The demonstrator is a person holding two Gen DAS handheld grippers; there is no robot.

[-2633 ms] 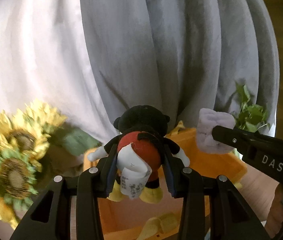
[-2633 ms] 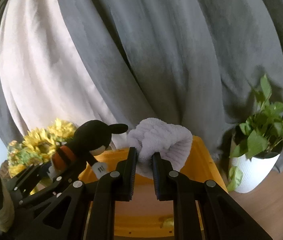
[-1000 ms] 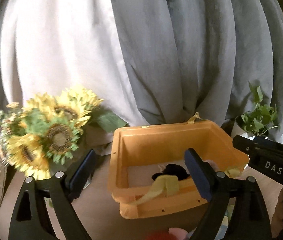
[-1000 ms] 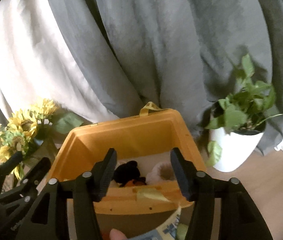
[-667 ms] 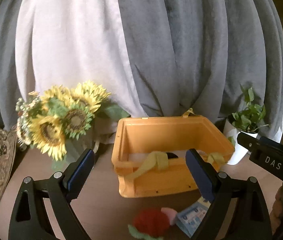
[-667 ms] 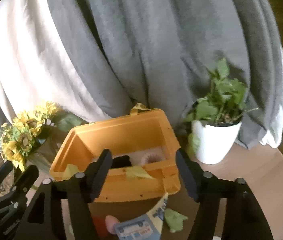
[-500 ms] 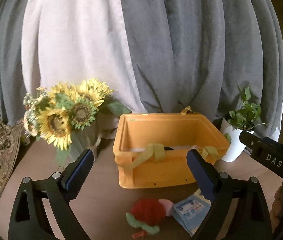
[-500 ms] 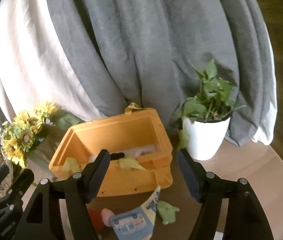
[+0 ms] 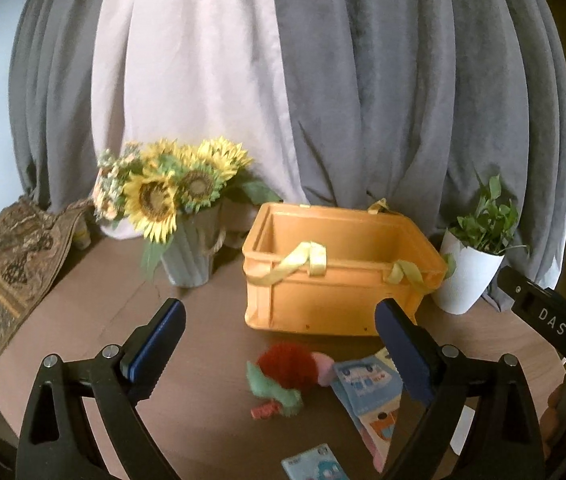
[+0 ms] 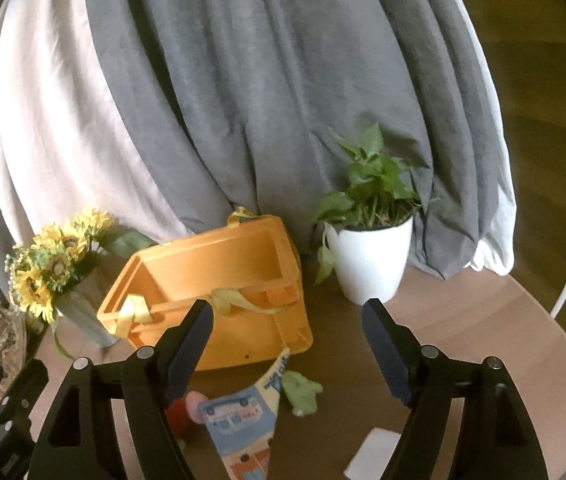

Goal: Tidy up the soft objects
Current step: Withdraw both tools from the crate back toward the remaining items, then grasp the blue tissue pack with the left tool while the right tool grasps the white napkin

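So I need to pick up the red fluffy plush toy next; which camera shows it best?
The left wrist view: the red fluffy plush toy lies unobstructed before the orange plastic crate. In the right wrist view only a red sliver shows, behind the gripper finger and the printed cloth book.

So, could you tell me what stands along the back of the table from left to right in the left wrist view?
Patterned rug → sunflower vase → orange crate → potted plant in white pot.

Both grippers' fingers point(image 9: 159, 332) wide apart
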